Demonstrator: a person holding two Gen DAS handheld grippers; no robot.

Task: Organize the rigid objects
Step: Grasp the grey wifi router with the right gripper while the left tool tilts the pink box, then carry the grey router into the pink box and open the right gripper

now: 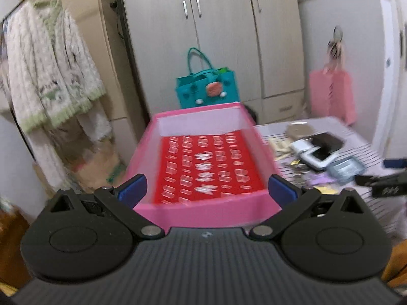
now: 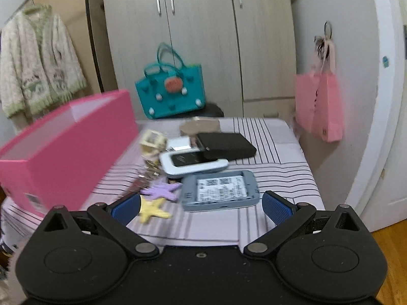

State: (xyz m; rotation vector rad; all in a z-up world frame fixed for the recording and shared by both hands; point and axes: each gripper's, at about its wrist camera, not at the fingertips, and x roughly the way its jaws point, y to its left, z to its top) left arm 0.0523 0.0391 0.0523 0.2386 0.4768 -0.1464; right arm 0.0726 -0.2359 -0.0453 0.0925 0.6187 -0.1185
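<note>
A pink box [image 1: 203, 213] with a red liner [image 1: 178, 157] holding several small clear pieces sits at the left end of the striped table [image 2: 267, 152]. My left gripper [image 1: 207, 190] is open, its fingers on either side of the box's near end; whether they touch it is unclear. My right gripper [image 2: 201, 203] is open and empty above the table's near edge. Ahead of it lie a yellow starfish [image 2: 152, 209], a purple starfish [image 2: 162, 189], a blue-grey device [image 2: 220, 190], a white device [image 2: 193, 164] and a black case [image 2: 226, 146].
A cream cube-shaped item [image 2: 152, 139], keys [image 2: 150, 170] and a beige item [image 2: 201, 125] lie further back. A teal bag [image 2: 173, 94] stands behind the table before grey wardrobes. A pink bag [image 2: 318, 106] hangs right. A cardigan [image 2: 38, 68] hangs left.
</note>
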